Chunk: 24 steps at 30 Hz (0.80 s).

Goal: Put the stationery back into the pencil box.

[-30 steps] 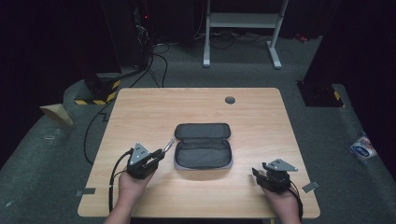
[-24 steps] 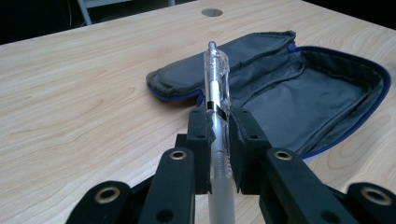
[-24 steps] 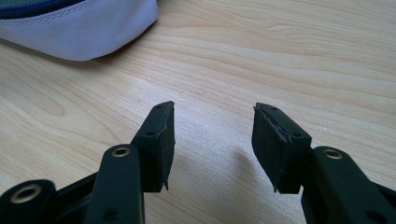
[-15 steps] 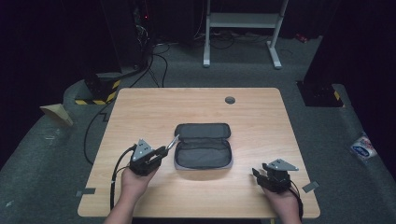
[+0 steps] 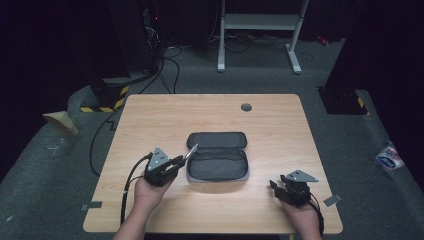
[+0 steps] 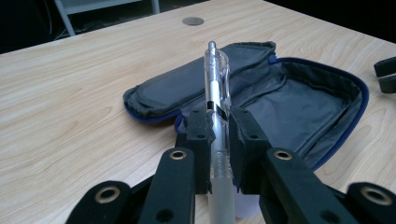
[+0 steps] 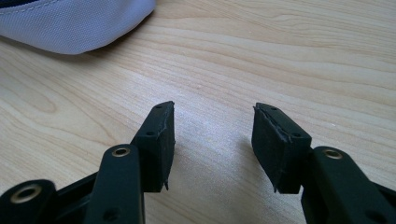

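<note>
An open grey pencil case (image 5: 218,159) with a blue zip edge lies unzipped in the middle of the wooden table (image 5: 150,115); its dark lining (image 6: 299,102) faces up. My left gripper (image 5: 176,162) is shut on a clear pen (image 6: 215,81) whose tip (image 5: 192,150) points out over the case's left rim. At the table's front right, my right gripper (image 5: 276,186) rests open just above the wood with nothing between its fingers (image 7: 159,140). The case's pale outer side (image 7: 70,23) lies ahead of it to the left.
A round grey cable grommet (image 5: 246,107) sits near the table's far edge. Beyond the table stand a white metal frame (image 5: 260,30) and dark equipment with cables on the floor. A cable (image 5: 127,182) trails from the left gripper off the front edge.
The left gripper has moved right toward the case with the pen, bringing its tip over the case's left rim. The right gripper has stayed put.
</note>
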Each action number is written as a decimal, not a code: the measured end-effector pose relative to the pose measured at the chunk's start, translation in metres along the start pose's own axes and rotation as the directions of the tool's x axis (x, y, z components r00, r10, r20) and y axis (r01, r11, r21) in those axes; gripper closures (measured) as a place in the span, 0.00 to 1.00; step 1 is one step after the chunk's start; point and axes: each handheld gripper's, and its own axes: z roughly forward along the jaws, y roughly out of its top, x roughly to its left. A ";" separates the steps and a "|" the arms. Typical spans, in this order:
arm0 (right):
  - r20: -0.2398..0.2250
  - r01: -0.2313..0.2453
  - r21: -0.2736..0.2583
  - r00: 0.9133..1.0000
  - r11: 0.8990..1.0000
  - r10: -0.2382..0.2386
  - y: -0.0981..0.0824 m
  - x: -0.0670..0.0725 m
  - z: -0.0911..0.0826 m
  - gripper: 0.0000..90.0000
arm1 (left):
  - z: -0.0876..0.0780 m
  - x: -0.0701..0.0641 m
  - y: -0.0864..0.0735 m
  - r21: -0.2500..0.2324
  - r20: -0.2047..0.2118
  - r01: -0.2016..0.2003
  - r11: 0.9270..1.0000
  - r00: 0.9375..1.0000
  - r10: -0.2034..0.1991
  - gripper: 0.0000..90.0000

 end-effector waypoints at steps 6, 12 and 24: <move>-0.009 -0.015 0.007 1.000 1.000 0.015 0.000 -0.001 0.001 0.54 | 0.010 -0.005 0.005 0.023 0.028 -0.017 1.000 0.999 0.016 0.88; -0.013 -0.018 0.009 1.000 1.000 0.018 0.000 -0.002 0.001 0.54 | 0.020 -0.010 0.012 0.038 0.053 -0.035 0.999 0.998 0.032 0.88; -0.015 -0.028 0.009 0.999 1.000 0.028 0.000 -0.003 0.001 0.54 | 0.042 -0.020 0.026 0.071 0.111 -0.081 0.994 0.991 0.073 0.88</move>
